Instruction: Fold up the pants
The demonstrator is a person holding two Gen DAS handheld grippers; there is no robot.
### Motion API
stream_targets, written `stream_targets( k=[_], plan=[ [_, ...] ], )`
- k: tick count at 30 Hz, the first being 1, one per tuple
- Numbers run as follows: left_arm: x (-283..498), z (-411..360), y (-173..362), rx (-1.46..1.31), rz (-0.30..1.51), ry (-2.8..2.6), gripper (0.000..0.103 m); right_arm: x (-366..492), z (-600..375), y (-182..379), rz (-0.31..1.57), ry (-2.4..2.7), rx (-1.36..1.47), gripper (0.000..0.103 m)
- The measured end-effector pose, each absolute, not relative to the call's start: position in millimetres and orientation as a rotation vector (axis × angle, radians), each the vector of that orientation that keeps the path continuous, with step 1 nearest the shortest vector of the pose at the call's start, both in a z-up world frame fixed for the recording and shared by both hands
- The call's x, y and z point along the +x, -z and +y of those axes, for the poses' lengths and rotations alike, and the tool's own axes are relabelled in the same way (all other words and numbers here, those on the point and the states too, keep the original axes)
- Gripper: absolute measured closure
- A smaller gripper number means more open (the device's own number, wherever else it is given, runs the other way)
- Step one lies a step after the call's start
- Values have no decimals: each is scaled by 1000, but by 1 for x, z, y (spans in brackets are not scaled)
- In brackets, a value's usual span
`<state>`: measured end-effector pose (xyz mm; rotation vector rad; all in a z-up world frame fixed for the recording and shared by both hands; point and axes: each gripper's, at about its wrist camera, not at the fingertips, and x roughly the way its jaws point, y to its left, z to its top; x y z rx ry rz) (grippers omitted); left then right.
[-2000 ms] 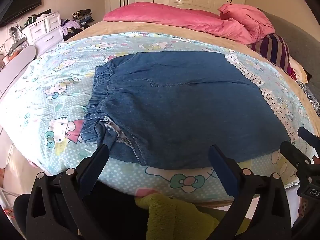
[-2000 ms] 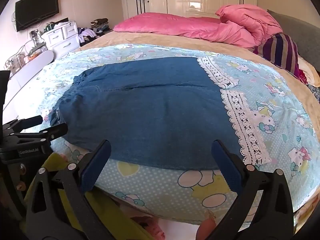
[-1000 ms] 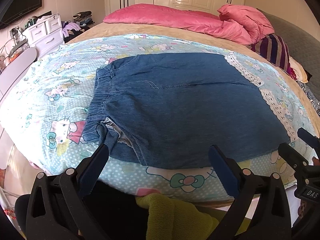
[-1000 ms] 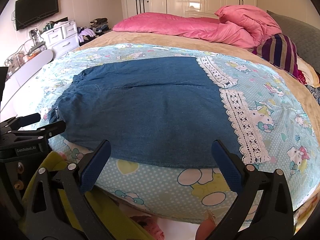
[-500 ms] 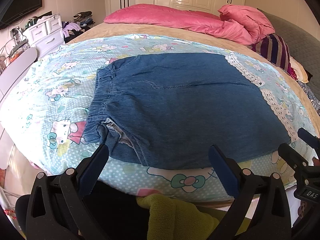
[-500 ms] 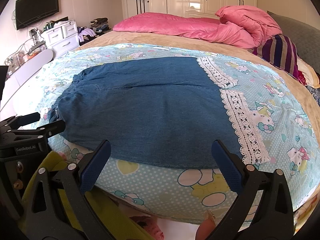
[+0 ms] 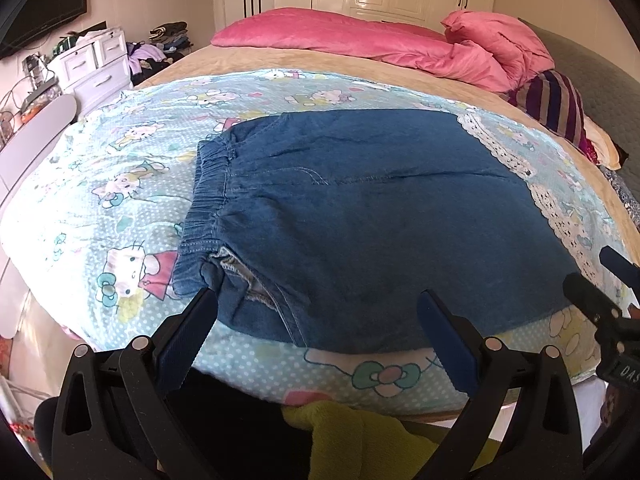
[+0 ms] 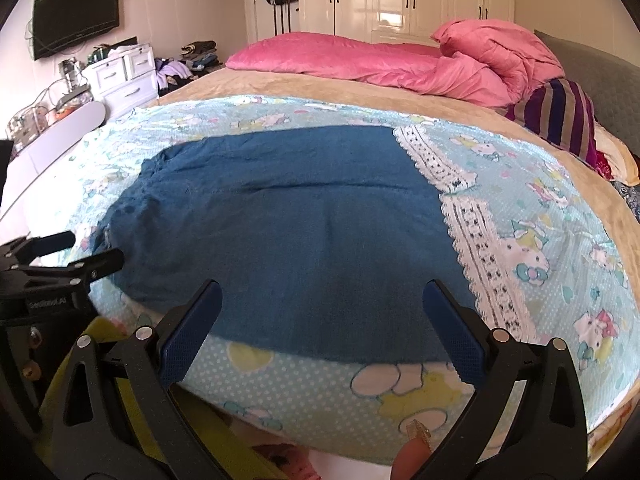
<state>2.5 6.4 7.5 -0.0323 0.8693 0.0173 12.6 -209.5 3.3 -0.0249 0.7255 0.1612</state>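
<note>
The denim pants [image 7: 360, 216] lie flat across the bed, on a pale blue cartoon-print sheet [image 7: 132, 184], already doubled lengthwise. Seen from the left tool's camera, the gathered elastic waistband [image 7: 208, 196] sits at about nine o'clock of the garment, and the white lace hems [image 7: 556, 208] run along its three o'clock side. The near edge of the denim reaches close to the bed's front edge.

The left tool [image 7: 316, 320] hangs just off that edge with its jaws spread wide and nothing between them; its left blue pad [image 7: 188, 328] is right by the waistband corner, though I cannot tell whether it touches. The right tool [image 8: 324, 320] is likewise wide open and empty, poised over the lower middle of the denim, with the lace hems [image 8: 480, 248] at its two o'clock.

Up at twelve o'clock a pink duvet [image 8: 384, 60] is heaped across the head of the bed, and a striped cushion [image 8: 560, 116] lies at two o'clock.
</note>
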Motion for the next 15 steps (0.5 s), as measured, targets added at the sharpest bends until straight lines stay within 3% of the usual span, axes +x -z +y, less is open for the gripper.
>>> stream_targets(
  k=[15],
  plan=[
    [63, 57, -11, -68, 894, -80, 4, 94, -188, -16, 745, -243, -60, 8]
  ],
)
